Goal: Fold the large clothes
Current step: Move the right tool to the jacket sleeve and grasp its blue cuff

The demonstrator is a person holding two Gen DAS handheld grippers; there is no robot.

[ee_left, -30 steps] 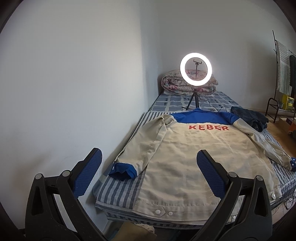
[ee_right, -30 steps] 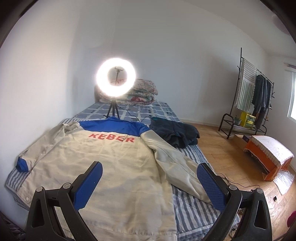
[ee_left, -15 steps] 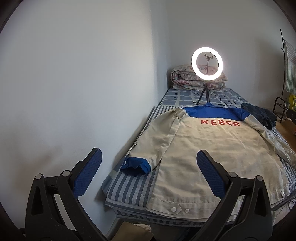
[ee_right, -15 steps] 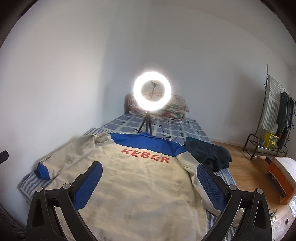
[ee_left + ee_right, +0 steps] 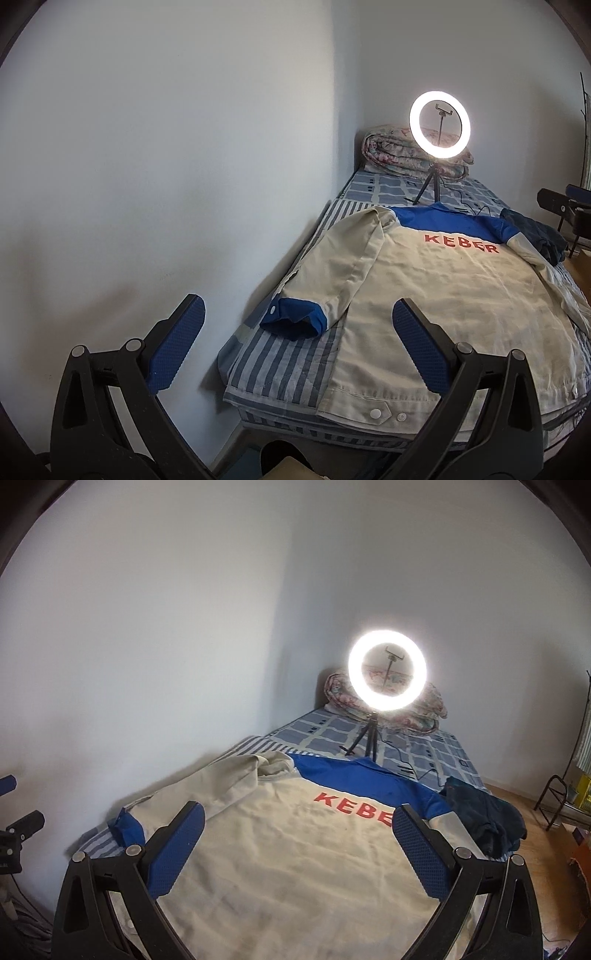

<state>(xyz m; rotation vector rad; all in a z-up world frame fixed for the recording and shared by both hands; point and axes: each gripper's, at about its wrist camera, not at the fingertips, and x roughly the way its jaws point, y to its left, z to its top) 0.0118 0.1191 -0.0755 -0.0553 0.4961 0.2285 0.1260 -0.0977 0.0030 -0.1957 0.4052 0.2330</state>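
A cream and blue jacket lies flat on a bed. Both grippers, left and right, hover spread, empty; ring light at one o'clock.

Red capitals read "KEBER" across the back of the cream jacket — just under its blue shoulder panel. In the right wrist view a hand-held gripper finger hides the last letter — only "KEBE" shows.

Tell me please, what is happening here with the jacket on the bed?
A person holds two grippers above a bed. The left gripper and right gripper both have open jaws and hold nothing. The beige and blue jacket lies spread flat, back up, not yet folded.
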